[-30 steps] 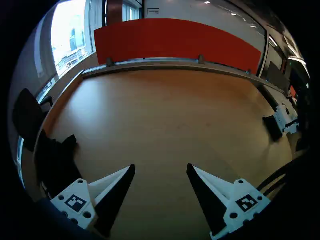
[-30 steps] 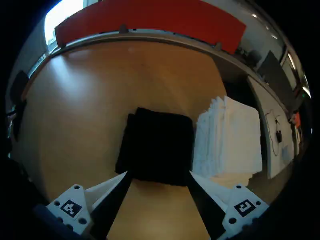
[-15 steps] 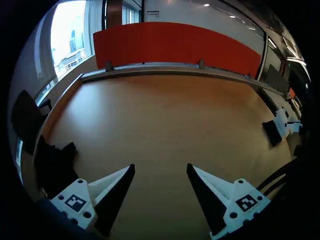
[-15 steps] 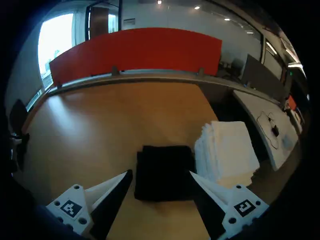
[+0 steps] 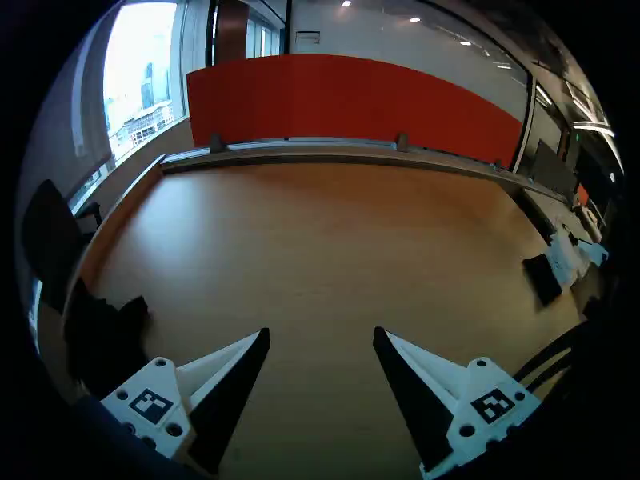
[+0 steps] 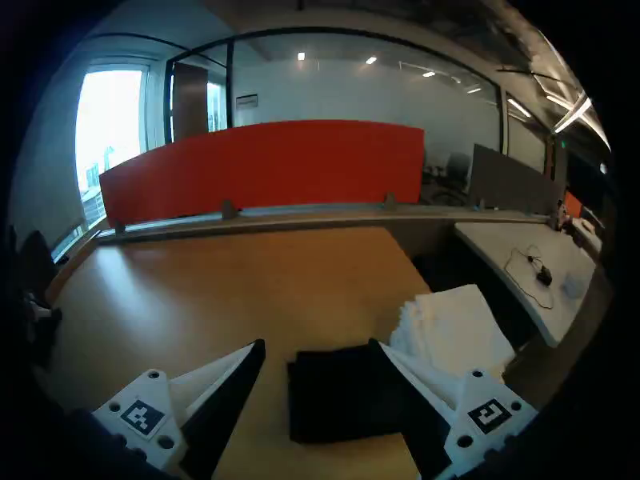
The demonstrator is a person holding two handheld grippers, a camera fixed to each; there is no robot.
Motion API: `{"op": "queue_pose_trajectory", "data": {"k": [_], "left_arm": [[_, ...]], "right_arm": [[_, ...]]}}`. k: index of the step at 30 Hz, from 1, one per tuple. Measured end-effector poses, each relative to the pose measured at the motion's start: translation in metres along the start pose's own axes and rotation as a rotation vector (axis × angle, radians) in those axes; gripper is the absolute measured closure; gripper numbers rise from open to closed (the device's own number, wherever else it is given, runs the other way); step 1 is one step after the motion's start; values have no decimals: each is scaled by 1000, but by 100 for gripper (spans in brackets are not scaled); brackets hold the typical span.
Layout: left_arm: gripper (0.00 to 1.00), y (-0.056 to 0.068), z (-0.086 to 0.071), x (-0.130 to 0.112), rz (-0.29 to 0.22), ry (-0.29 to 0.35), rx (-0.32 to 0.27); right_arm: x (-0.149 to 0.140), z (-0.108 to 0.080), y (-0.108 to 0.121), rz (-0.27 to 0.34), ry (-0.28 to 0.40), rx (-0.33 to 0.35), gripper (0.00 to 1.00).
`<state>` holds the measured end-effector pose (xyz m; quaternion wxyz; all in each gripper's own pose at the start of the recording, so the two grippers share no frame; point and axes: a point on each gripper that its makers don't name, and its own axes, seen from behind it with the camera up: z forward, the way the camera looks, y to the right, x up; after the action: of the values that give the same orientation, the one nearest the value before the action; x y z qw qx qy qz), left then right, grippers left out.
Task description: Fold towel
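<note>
In the right gripper view a folded black towel (image 6: pixel 340 392) lies flat on the wooden table (image 6: pixel 216 296), just ahead of my right gripper (image 6: pixel 316 356), which is open and holds nothing. A stack of folded white towels (image 6: pixel 452 332) sits right beside the black one. In the left gripper view my left gripper (image 5: pixel 320 340) stands open over bare table (image 5: pixel 320 232). A dark heap of cloth (image 5: pixel 104 336) lies at that view's left table edge. The other gripper (image 5: pixel 556 268) shows small at the far right.
A red divider panel (image 5: pixel 344 100) runs along the table's far edge. A dark chair (image 5: pixel 48 240) stands left of the table by the windows. In the right gripper view a white desk (image 6: pixel 528 276) with cables lies to the right across a gap.
My right gripper has drawn back and tilted up, so the black towel and white stack slid down toward the fingers. The left gripper view has tilted up slightly.
</note>
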<state>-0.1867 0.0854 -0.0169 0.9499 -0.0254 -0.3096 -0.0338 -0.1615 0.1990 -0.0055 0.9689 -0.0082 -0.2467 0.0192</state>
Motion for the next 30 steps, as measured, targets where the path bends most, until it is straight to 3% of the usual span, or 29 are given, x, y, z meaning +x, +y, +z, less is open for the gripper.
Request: {"op": "queue_pose_trajectory", "data": {"k": [6, 15, 24, 30], "left_arm": [[4, -1, 0, 10, -15, 26, 1], [4, -3, 2, 29, -38, 89, 3], [4, -11, -5, 69, -61, 227, 17], [4, -14, -11, 91, -48, 309, 28]], "right_arm": [[10, 0, -8, 4, 37, 0, 1], [45, -4, -18, 13, 149, 9, 1], [84, -10, -26, 4, 273, -7, 0], [93, -9, -34, -17, 291, -5, 1]]}}
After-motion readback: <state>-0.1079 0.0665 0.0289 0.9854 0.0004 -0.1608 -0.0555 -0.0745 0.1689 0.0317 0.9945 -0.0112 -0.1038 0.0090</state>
